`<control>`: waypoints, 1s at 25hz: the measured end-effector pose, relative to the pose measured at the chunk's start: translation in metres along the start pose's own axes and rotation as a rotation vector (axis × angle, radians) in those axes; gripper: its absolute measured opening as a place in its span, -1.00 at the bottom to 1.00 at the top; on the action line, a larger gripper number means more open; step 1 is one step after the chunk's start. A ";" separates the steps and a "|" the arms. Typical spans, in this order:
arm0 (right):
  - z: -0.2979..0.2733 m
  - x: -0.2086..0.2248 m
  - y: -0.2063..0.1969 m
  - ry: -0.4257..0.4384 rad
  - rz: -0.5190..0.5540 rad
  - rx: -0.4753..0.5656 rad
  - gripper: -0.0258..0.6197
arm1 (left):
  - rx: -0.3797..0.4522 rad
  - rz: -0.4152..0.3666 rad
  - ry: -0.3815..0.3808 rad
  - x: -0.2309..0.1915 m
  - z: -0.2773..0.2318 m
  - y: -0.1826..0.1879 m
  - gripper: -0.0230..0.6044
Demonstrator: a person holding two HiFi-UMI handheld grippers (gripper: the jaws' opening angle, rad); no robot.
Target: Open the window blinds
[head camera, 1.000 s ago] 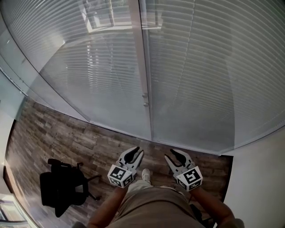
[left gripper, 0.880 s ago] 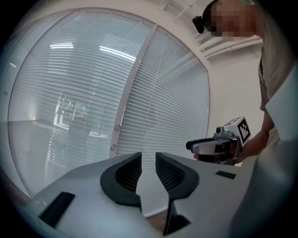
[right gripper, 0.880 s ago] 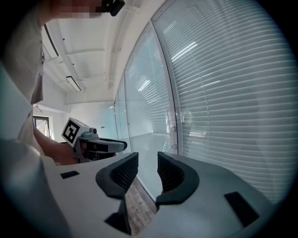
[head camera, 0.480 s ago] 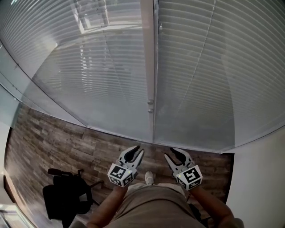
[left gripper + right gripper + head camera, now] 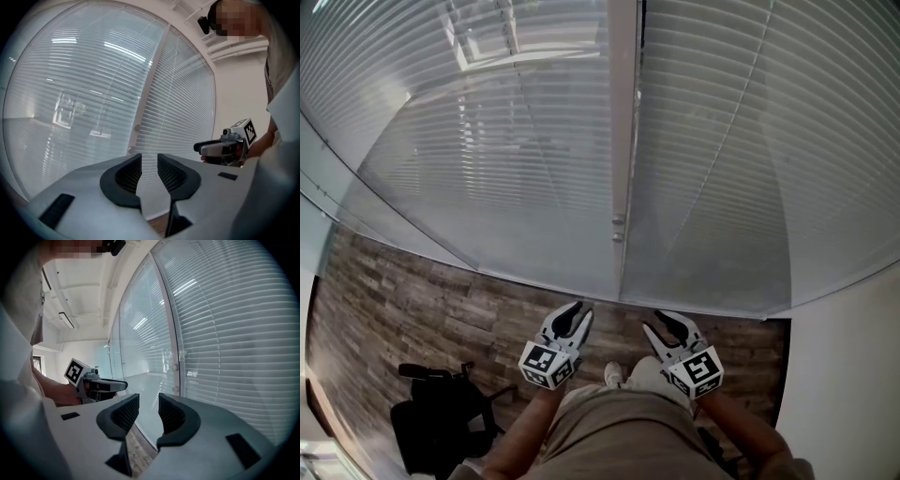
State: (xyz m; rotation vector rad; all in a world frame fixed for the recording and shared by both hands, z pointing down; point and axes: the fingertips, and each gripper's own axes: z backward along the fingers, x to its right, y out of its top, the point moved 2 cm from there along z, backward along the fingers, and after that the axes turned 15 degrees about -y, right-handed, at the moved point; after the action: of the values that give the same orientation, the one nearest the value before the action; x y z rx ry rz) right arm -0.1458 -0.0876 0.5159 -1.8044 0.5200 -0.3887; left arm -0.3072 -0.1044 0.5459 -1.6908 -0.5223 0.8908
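Closed white slatted blinds (image 5: 487,141) hang over two window panes, and a pale vertical post (image 5: 623,112) stands between them. Two small cord knobs (image 5: 618,228) hang low on that post; they also show as the knobs (image 5: 136,127) in the left gripper view and the knobs (image 5: 175,367) in the right gripper view. My left gripper (image 5: 575,310) (image 5: 149,157) points at the blinds from short of them. Its jaws have just been opening, with nothing between them. My right gripper (image 5: 664,322) (image 5: 148,397) is level beside it, open and empty. Neither touches the blinds.
A black office chair (image 5: 431,417) stands on the wood-plank floor (image 5: 412,300) at the lower left. A white wall (image 5: 853,375) closes the right side, and a glass partition (image 5: 319,178) runs off to the left. The person's shoe (image 5: 613,375) shows between the grippers.
The person has stepped closer to the window, and both grippers have moved forward towards the blinds. The left jaws stand slightly wider apart. The chair has slid lower in the head view.
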 end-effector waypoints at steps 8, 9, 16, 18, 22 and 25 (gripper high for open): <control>-0.009 0.018 -0.012 0.001 -0.024 -0.009 -0.52 | -0.008 0.006 0.031 -0.014 -0.012 -0.006 -0.59; -0.011 0.021 -0.014 0.004 -0.026 -0.009 -0.52 | -0.008 0.010 0.040 -0.017 -0.014 -0.009 -0.59; -0.025 0.056 -0.010 0.045 -0.023 -0.009 -0.52 | -0.032 0.033 0.090 -0.033 -0.053 -0.017 -0.54; -0.026 0.067 0.004 0.056 -0.016 -0.008 -0.52 | -0.044 0.032 0.097 -0.033 -0.068 -0.007 -0.52; -0.034 0.091 0.019 0.074 0.002 -0.003 -0.52 | -0.051 0.036 0.126 -0.044 -0.097 0.001 -0.50; -0.044 0.120 0.032 0.085 0.011 -0.007 -0.52 | -0.059 0.038 0.155 -0.054 -0.128 0.012 -0.48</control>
State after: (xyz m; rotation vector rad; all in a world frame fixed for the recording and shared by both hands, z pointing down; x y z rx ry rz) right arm -0.0711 -0.1946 0.4982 -1.7966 0.5913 -0.4583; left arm -0.2421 -0.2261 0.5653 -1.8117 -0.4164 0.7701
